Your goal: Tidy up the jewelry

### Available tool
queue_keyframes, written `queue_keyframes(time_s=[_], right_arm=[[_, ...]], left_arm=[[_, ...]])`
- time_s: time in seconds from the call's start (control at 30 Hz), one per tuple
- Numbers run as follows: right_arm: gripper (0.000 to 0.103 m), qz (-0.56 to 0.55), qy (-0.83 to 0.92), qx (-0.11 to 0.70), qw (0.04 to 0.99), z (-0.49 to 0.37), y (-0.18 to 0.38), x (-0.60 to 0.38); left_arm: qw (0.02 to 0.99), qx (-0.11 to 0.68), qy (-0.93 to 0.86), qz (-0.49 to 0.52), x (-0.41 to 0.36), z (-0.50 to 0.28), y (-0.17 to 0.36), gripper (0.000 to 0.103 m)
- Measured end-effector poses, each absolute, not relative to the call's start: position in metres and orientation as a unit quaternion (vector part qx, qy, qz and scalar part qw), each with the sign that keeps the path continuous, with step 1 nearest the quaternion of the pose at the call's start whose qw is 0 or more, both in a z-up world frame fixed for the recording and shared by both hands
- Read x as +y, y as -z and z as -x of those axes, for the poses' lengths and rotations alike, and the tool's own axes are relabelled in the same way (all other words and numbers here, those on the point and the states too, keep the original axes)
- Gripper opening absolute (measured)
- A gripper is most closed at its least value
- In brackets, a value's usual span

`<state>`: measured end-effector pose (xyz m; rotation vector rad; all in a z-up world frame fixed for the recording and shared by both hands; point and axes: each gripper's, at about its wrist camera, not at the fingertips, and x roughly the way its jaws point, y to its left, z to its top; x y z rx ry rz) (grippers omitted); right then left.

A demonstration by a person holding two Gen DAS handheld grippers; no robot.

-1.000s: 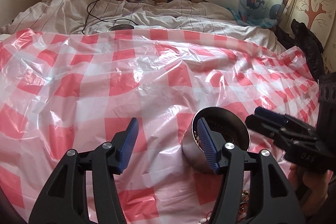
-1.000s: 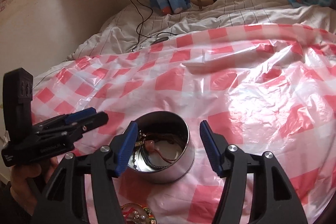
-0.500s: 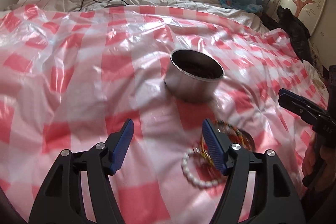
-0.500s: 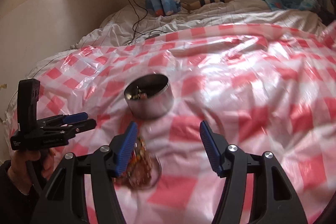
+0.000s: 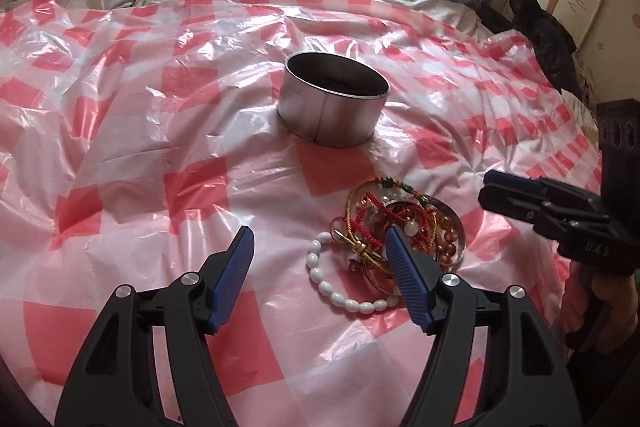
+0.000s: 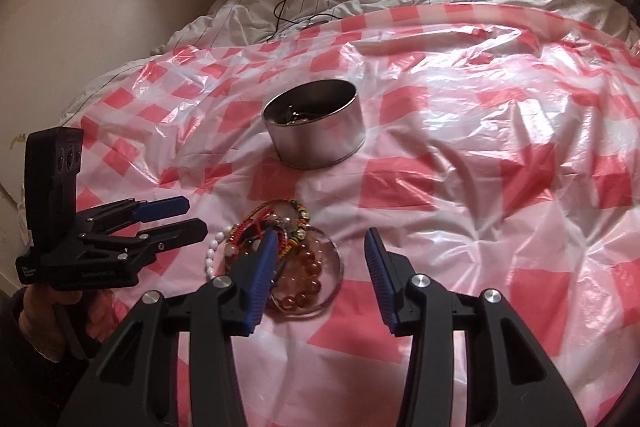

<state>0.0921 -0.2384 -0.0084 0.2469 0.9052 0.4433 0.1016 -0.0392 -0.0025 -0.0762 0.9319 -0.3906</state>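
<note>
Just in front of the wide-open, empty left gripper (image 5: 320, 263) and right gripper (image 6: 320, 259), bracelets (image 5: 376, 227) are lying on a glass dish (image 6: 320, 267); beyond, the tin (image 6: 316, 123) is standing on bare checkered sheet (image 6: 480, 147). "DAS" is showing on one gripper.

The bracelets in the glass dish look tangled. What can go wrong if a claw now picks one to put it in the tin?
1. The cord bracelets lie knotted together on the dish, so one pull may lift several, or drag the dish.
2. The white bead bracelet hangs over the rim onto the plastic sheet and may slide off.
3. The tin stands on the soft, wrinkled sheet and may tip if bumped.
</note>
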Motion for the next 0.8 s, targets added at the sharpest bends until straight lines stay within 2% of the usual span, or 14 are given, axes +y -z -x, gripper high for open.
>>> queue_keyframes(time_s=[0.07, 0.33, 0.57, 0.8], right_arm=[[0.034, -0.125, -0.222, 0.431, 0.866, -0.099, 0.011, -0.231], [0.027, -0.116, -0.228, 0.450, 0.856, -0.129, 0.027, -0.207], [0.009, -0.064, -0.219, 0.466, 0.855, -0.134, 0.038, -0.192], [0.009, -0.067, -0.203, 0.429, 0.878, -0.129, 0.018, -0.208]], left_arm=[[0.875, 0.447, 0.174, 0.059, -0.029, -0.105, 0.003, 0.065], [0.878, 0.446, 0.156, 0.081, -0.018, -0.111, 0.004, 0.065], [0.878, 0.445, 0.156, 0.080, -0.017, -0.112, 0.003, 0.065], [0.868, 0.450, 0.194, 0.080, -0.027, -0.111, 0.006, 0.065]])
